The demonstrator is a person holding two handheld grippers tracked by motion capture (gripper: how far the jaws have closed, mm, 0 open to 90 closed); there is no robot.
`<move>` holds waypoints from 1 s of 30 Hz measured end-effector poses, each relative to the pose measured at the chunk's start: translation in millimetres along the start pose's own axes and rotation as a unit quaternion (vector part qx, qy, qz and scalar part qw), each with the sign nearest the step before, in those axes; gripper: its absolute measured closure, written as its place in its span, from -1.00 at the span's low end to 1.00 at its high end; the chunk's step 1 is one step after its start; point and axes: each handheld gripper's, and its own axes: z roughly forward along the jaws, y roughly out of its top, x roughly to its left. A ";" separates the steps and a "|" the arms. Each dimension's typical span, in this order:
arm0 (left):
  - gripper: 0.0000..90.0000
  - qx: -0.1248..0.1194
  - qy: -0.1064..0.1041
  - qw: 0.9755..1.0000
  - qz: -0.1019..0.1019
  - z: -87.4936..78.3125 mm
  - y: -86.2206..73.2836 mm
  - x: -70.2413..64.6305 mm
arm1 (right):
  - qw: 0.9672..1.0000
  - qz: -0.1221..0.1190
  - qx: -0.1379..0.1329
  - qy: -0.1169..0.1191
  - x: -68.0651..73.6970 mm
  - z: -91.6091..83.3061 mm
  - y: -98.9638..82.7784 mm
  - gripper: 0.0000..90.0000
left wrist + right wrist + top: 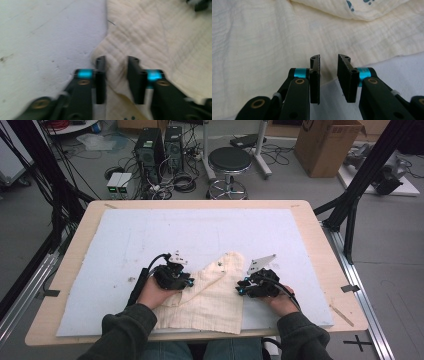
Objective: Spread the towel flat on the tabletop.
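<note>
A cream, crinkled cloth (215,300) lies partly folded on the pale blue mat (200,230) near the table's front edge. My left gripper (189,282) rests at the cloth's left edge, pointing right. In the left gripper view its jaws (116,62) stand a little apart over the cloth (155,37) edge, with the mat (45,37) to the left. My right gripper (240,287) sits at the cloth's right edge, pointing left. Seen from the right gripper view, its jaws (329,60) stand a little apart above the hem of the cloth (262,37), where the cloth meets the mat (402,65).
The mat covers most of a wooden table (75,250). Beyond its far edge are a black stool (229,160), computer towers (150,150) with cables, and a cardboard box (325,145). Black frame struts (360,185) rise at the right.
</note>
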 end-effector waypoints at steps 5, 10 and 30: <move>0.89 -0.025 0.002 1.000 -0.015 -9.9 1.7 14.6 | 1.000 0.002 0.001 0.003 -1.2 0.7 0.1 0.60; 0.91 -0.056 0.010 0.997 -0.050 -18.9 3.7 38.3 | 1.000 -0.001 0.002 0.001 -0.8 1.3 0.1 0.59; 0.24 -0.106 0.064 0.992 -0.018 -82.4 -56.3 50.9 | 0.997 -0.022 -0.042 0.059 21.3 -9.0 1.8 0.39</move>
